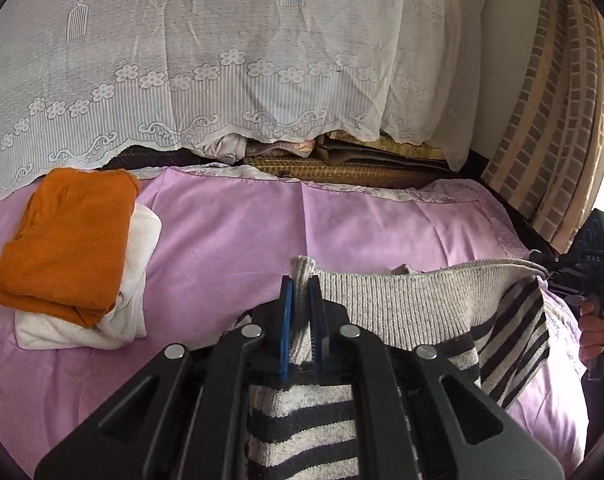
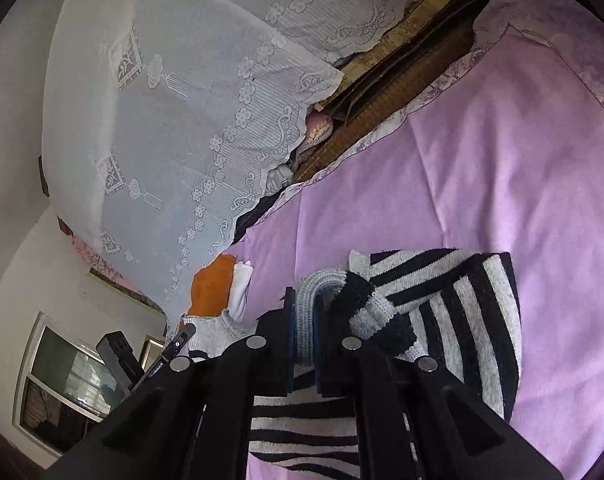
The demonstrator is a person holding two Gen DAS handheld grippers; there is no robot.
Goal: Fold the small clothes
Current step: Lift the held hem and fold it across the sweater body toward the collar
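Note:
A grey and black striped knit garment with a ribbed grey hem hangs stretched above the pink bed sheet. My left gripper is shut on one corner of the ribbed hem. In the left wrist view the other gripper pinches the far corner at the right edge, with a hand on its handle. In the right wrist view my right gripper is shut on the grey ribbed hem, and the striped garment bunches to its right over the sheet.
A folded orange garment lies on a folded white one at the sheet's left. A white lace curtain hangs behind the bed. Woven mats lie at the far edge, a checked cushion at right.

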